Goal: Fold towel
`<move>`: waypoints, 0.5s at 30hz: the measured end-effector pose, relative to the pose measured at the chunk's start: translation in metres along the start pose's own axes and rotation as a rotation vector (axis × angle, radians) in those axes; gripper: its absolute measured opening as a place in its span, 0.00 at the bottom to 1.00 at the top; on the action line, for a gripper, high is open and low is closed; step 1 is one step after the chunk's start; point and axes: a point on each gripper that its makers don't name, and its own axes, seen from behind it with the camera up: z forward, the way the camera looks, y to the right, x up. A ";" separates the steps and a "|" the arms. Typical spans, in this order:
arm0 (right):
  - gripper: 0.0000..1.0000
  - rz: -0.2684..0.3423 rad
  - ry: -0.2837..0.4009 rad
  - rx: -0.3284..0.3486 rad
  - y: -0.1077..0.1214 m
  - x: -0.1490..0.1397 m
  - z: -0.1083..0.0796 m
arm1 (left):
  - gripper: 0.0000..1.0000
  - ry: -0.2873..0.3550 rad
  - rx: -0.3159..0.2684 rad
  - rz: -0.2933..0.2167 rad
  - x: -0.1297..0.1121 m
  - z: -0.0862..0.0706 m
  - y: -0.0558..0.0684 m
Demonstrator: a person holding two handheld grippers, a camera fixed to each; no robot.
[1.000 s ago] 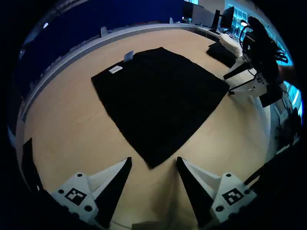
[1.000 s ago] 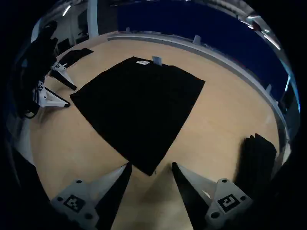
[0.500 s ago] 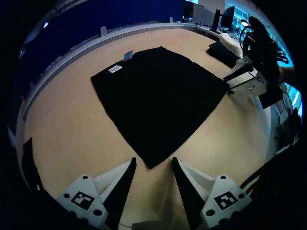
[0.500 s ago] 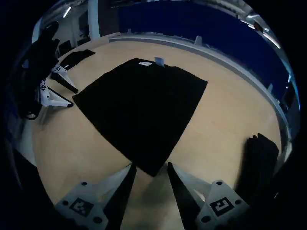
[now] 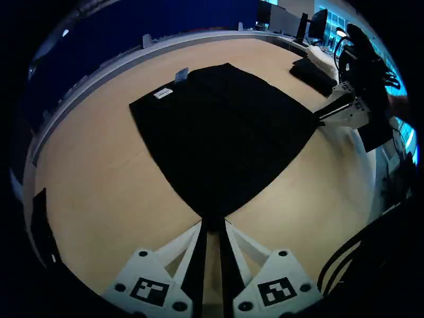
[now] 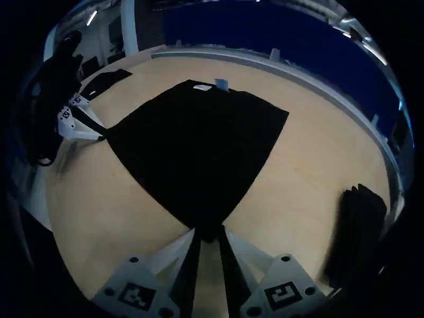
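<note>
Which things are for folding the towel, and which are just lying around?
For the job:
black towel
left gripper, pinching a near corner
right gripper, pinching another corner

Just lying about:
pile of dark cloths
small pale tab at the towel's far edge

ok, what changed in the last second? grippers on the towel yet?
Both closed. The left gripper went from open, straddling a corner of the flat black cloth towel, to shut on that corner; the right gripper did the same at its own corner. The towel still lies spread on the light wooden table, not lifted.
</note>
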 end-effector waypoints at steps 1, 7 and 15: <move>0.22 -0.002 0.000 0.001 -0.001 0.000 0.000 | 0.11 0.000 0.004 0.000 0.000 0.000 0.000; 0.14 -0.016 0.003 0.003 -0.003 0.003 -0.002 | 0.06 0.001 0.014 0.002 -0.001 -0.001 0.000; 0.13 -0.005 0.021 -0.005 0.000 0.012 -0.006 | 0.05 0.002 0.006 -0.010 0.000 -0.006 0.003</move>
